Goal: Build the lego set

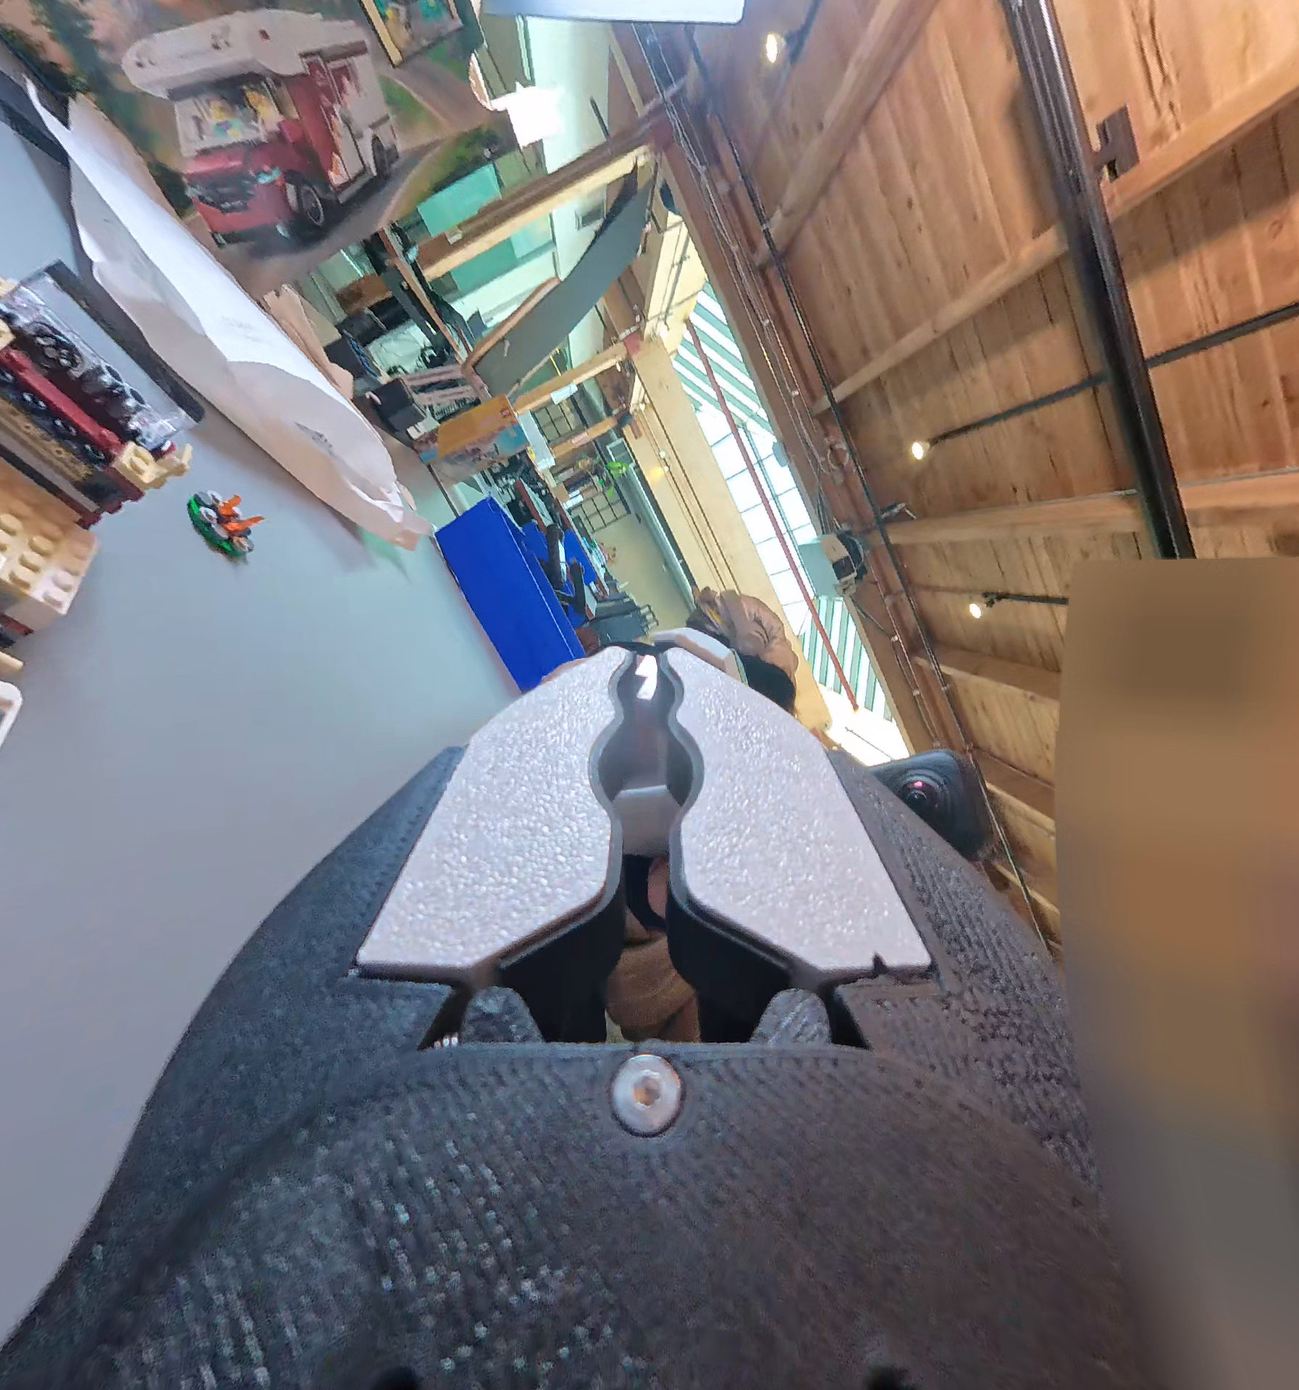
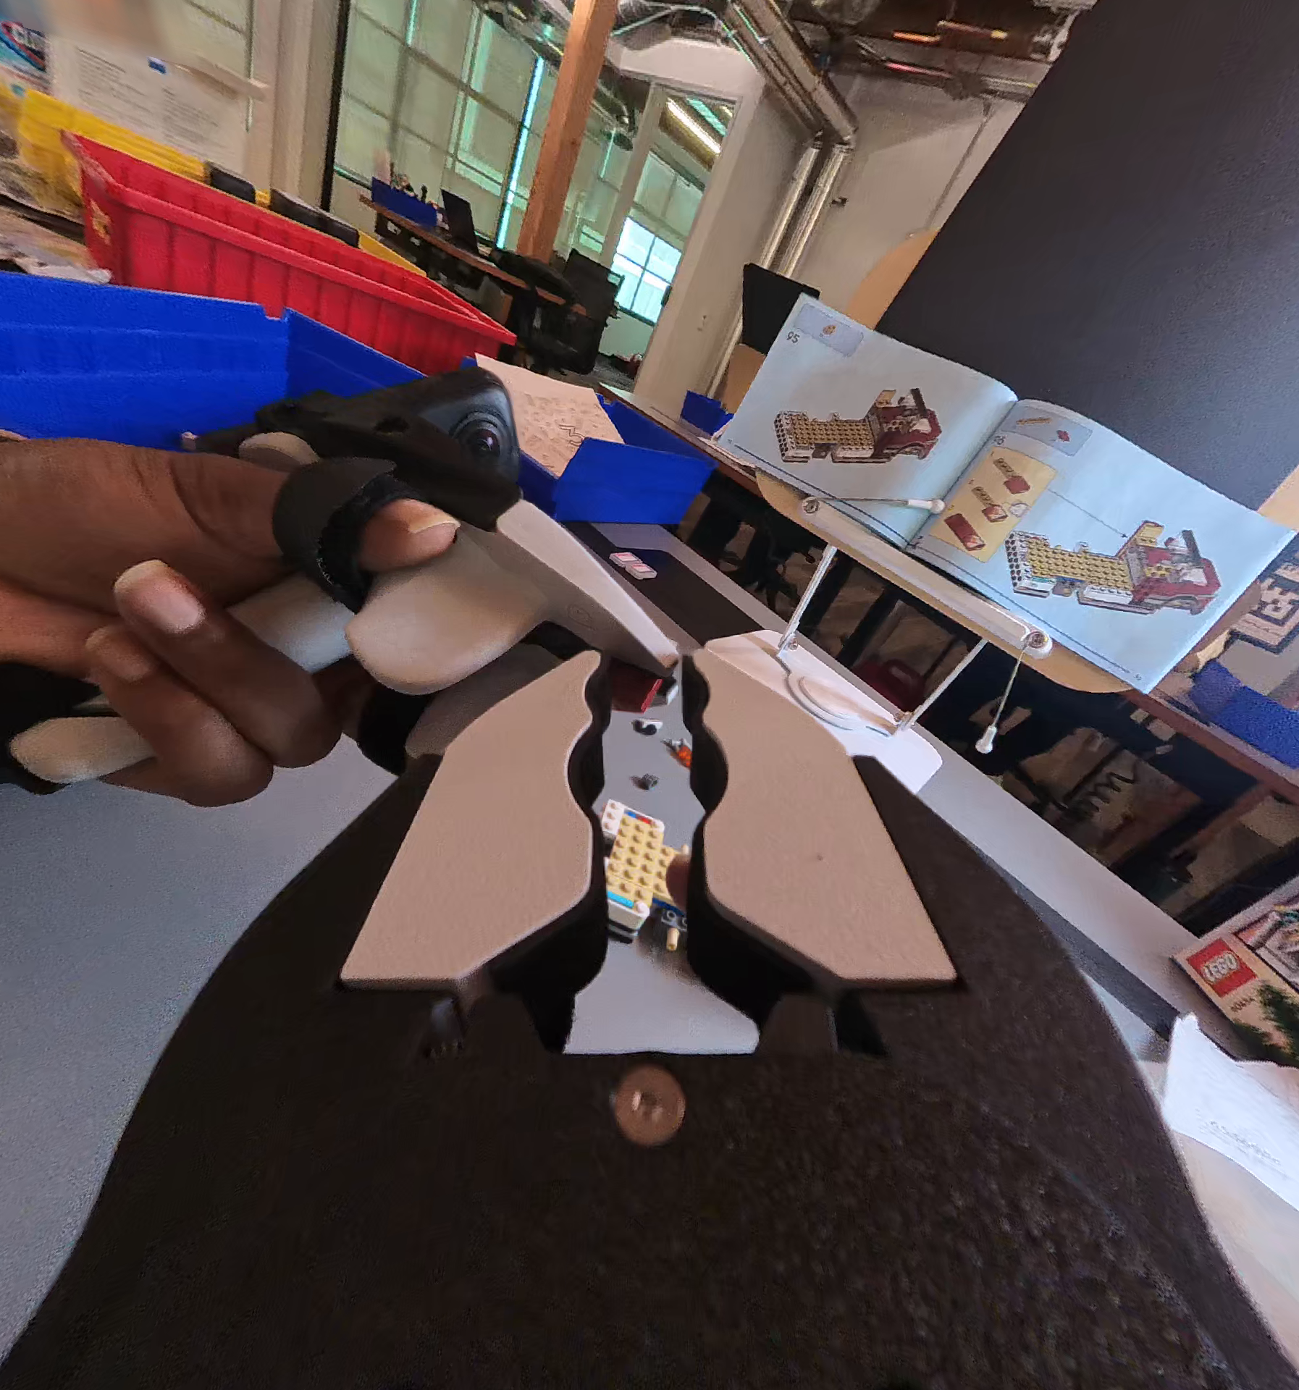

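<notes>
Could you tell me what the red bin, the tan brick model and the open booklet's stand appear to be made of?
Red bin: moulded plastic, going by its ribbed walls and even colour. Tan brick model: glossy plastic, with studded bricks. Stand: a smooth white base, probably plastic, with thin, seemingly metal wire arms holding the paper booklet.
</notes>
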`<control>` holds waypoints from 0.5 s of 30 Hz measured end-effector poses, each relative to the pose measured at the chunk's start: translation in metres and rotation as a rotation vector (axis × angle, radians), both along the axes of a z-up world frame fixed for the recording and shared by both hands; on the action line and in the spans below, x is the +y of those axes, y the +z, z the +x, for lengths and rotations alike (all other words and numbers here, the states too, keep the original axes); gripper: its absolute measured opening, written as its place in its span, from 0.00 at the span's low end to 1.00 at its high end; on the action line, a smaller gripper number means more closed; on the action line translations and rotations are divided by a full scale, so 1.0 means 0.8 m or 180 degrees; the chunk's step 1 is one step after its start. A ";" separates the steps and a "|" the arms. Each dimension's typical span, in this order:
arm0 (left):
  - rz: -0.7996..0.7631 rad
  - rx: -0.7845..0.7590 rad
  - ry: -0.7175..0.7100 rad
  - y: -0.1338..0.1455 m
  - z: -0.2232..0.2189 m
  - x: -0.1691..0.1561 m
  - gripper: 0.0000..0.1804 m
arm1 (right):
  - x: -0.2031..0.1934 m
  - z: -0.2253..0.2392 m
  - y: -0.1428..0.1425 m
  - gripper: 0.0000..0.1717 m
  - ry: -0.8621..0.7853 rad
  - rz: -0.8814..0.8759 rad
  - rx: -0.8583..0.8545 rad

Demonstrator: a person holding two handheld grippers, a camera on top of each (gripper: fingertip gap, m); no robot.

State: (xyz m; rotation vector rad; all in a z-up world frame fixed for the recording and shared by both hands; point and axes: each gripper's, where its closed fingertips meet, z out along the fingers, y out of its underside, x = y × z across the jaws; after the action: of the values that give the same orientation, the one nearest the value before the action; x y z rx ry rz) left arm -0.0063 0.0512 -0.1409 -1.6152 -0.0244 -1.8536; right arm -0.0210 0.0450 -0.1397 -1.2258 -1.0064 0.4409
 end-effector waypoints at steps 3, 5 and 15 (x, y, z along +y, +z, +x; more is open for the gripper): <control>-0.0032 -0.0108 0.0174 0.002 -0.007 0.006 0.03 | 0.002 -0.002 -0.001 0.18 -0.0099 0.0084 -0.0065; -0.0048 -0.0181 0.0240 0.005 -0.010 0.008 0.02 | 0.004 -0.004 -0.005 0.20 -0.0159 0.0062 -0.0110; 0.0150 -0.0059 0.0493 0.008 -0.022 0.011 0.06 | 0.009 -0.005 -0.012 0.10 -0.0148 0.0079 -0.0219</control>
State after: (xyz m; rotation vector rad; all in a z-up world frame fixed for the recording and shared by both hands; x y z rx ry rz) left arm -0.0237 0.0604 -0.1342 -1.5201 -0.1100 -1.7381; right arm -0.0252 0.0526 -0.1492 -1.2466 -1.0369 0.3511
